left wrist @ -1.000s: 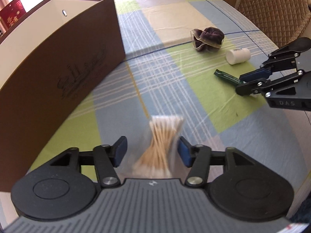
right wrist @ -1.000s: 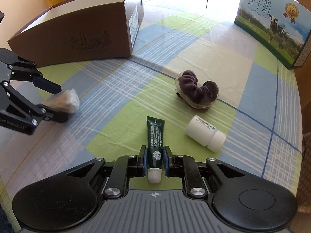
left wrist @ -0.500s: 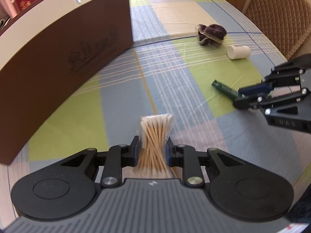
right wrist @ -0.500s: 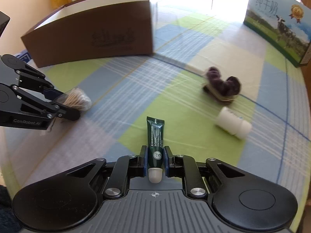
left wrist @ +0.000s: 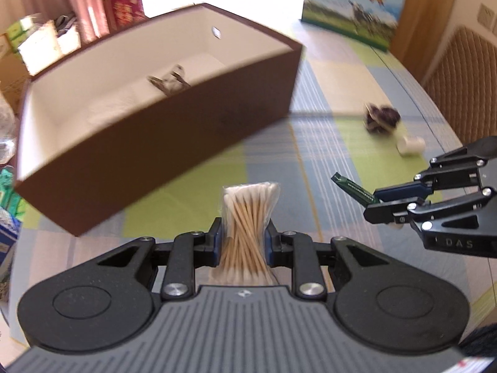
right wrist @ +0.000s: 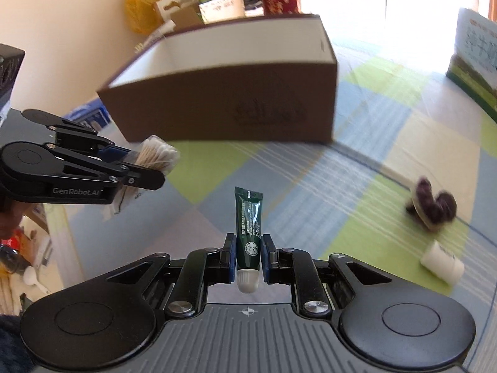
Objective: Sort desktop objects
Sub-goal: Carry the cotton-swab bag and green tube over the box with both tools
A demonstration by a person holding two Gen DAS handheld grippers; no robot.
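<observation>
The left gripper (left wrist: 242, 242) is clamped on a bundle of cotton swabs (left wrist: 247, 227) in a clear wrapper, the blue pads pressing its narrow middle so the sticks fan out above and below. It is lifted off the table (left wrist: 326, 155) in front of the long side of a brown box (left wrist: 174, 143), whose open top shows a white inside with one small, blurred item (left wrist: 169, 82) lying on its floor (too smeared to name).

The right gripper (right wrist: 247, 259) is closed on a dark green tube (right wrist: 248, 227), held upright by its lower part with the white cap (right wrist: 247, 281) hanging just below the pads. In the right wrist view the tube sits above the checked tablecloth (right wrist: 310, 186), with the box beyond it and the left gripper beside the box's near corner.

Toward the right edge of the table lie a dark purple hair scrunchie (right wrist: 433, 205) and, just beside it, a small white bottle (right wrist: 442, 265) on its side. A milk carton box (left wrist: 352, 15) stands at the far edge, and a wicker chair (left wrist: 459, 62) is beyond the right edge.
</observation>
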